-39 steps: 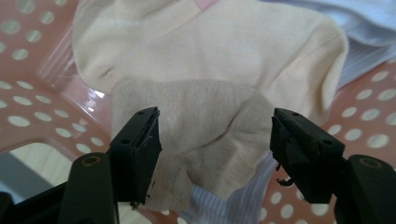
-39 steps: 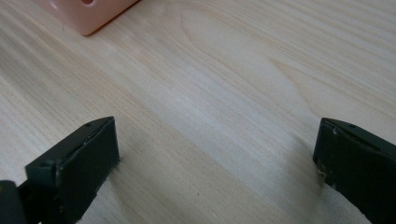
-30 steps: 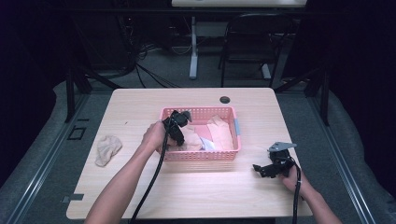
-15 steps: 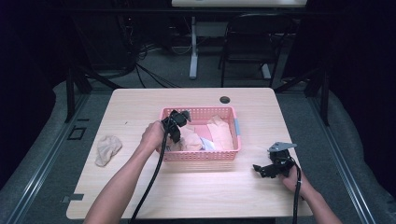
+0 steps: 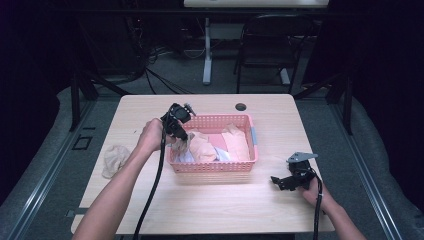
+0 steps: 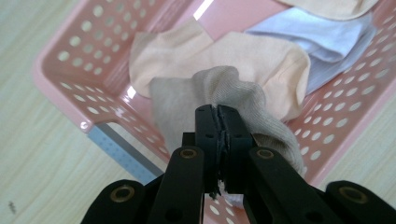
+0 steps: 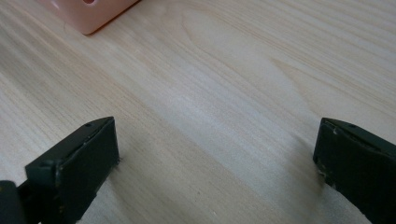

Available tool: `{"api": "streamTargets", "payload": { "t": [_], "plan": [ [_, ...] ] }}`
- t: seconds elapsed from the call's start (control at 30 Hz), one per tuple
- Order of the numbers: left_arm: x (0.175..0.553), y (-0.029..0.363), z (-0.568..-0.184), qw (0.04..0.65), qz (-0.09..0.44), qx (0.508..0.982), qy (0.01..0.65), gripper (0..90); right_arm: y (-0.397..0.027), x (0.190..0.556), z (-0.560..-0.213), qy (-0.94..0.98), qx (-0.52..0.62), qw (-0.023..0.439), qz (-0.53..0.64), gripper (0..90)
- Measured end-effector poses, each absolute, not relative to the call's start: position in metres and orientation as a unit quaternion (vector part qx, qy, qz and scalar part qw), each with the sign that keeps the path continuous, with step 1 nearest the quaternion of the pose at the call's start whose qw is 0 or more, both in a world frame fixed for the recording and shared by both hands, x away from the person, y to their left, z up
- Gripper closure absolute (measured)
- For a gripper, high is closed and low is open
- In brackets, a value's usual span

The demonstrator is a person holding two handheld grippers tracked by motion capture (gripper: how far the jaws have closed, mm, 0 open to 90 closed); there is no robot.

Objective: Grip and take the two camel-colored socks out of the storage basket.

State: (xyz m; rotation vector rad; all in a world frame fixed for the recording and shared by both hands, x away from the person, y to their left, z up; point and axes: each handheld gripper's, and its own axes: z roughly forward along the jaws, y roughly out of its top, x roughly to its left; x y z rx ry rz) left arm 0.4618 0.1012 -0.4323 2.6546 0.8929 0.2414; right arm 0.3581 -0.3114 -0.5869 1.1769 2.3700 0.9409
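**Sock lifted out of basket**

Left gripper (image 5: 178, 131) has risen from inside the pink basket (image 5: 212, 166) to its left rim, jaws just closed, now pinching a beige sock (image 6: 224, 98) above the other socks. Right gripper (image 5: 286, 182) rests near right, jaws spread. Step: removal. Next: carry it left to the sock on the table (image 5: 115, 159), release.

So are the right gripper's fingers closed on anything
No, the right gripper rests with its fingers spread wide apart over bare table, nothing between them.

One basket (image 5: 212, 166), two tongs, several socks
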Motion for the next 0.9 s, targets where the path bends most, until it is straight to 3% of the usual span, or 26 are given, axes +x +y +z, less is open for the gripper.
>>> {"api": "streamTargets", "payload": {
  "t": [0.5,0.9],
  "plan": [
    [0.451,0.115,-0.388,0.201,0.109,0.924,0.306,87.4,-0.311,0.358,-0.587,0.832,0.413,0.166,0.33,0.0],
    [0.44,0.157,-0.366,0.229,0.131,0.905,0.334,87.3,-0.311,0.358,-0.587,0.832,0.413,0.166,0.33,0.0]
  ]
}}
